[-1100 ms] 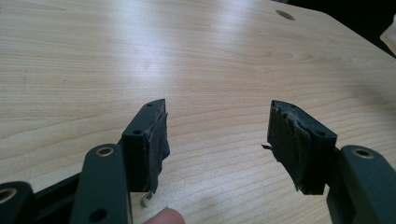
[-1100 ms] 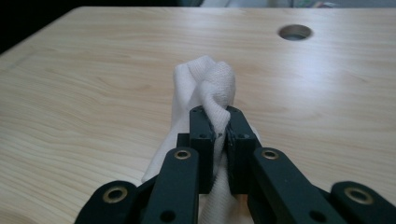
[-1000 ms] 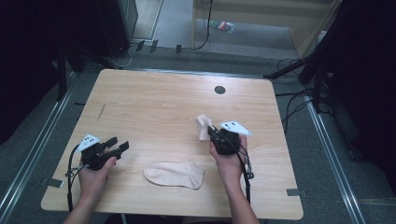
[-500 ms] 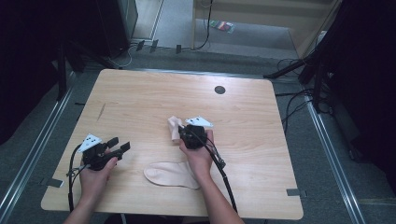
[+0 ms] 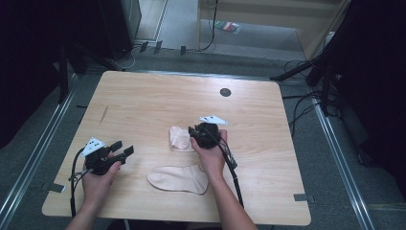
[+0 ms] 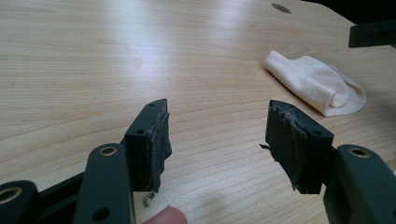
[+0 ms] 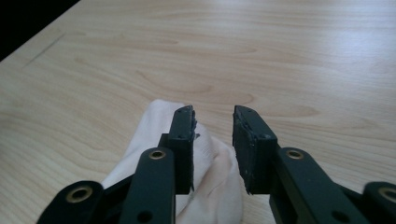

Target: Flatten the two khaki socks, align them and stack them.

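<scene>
One sock (image 5: 180, 138) is set down bunched at the tabletop (image 5: 143, 100) centre, just released by the right tool (image 5: 194, 133) (its jaws have just been opening), while the flat sock (image 5: 179, 178) at 6 o'clock remains untouched and the left tool (image 5: 122, 149) is held open, empty.

Left tongs (image 6: 215, 140) open over bare wooden table (image 6: 116, 60); rolled cream sock (image 6: 317, 84) beyond, apparently lying free.

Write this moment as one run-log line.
right gripper: jaws just opening, over folded sock | left gripper: open | flat sock: on table
</scene>
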### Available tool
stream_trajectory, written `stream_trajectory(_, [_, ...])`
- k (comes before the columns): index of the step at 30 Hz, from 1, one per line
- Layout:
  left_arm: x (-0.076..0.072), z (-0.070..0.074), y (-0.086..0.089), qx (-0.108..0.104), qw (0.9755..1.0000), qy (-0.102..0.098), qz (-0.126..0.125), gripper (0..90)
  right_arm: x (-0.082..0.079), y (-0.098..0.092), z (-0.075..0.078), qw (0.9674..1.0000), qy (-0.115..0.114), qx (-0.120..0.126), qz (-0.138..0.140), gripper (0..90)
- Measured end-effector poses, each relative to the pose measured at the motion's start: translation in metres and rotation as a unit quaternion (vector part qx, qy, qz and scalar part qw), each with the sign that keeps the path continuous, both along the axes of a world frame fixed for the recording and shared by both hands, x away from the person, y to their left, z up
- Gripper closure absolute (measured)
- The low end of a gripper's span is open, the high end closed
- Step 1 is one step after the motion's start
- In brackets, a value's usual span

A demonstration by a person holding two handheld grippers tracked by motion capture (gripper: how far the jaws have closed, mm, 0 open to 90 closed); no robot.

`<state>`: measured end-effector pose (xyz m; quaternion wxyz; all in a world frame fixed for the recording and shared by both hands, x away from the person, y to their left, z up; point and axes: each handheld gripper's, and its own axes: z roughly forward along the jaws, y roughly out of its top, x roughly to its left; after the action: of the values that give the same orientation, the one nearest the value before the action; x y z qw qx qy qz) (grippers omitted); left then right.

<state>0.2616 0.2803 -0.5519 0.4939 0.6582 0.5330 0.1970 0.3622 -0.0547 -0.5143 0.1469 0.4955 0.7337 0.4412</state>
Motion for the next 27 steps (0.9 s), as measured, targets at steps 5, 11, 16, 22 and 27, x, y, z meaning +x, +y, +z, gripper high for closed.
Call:
stream_trajectory(5, [0.0,0.0,0.0,-0.002,1.0,0.001,0.0,40.2,0.004,0.013,-0.009,0.9993,0.028,-0.018,0.017,67.2])
stream_trajectory(11, [0.0,0.0,0.0,-0.002,1.0,0.001,-0.001,40.2,0.01,0.025,-0.016,0.9983,0.025,-0.052,-0.007,51.4])
stream_trajectory(16, [0.0,0.0,0.0,-0.001,1.0,0.001,-0.001,40.2,0.01,0.034,-0.02,0.9969,0.034,-0.069,0.014,70.8])
stream_trajectory(22, [0.0,0.0,0.0,-0.002,1.0,0.001,0.0,40.1,0.004,0.036,-0.014,0.9978,0.016,-0.059,0.026,86.0])
stream_trajectory(27, [0.002,0.001,-0.001,-0.005,1.0,0.002,-0.008,38.3,0.002,0.036,-0.004,0.9982,0.006,-0.049,0.033,87.1])
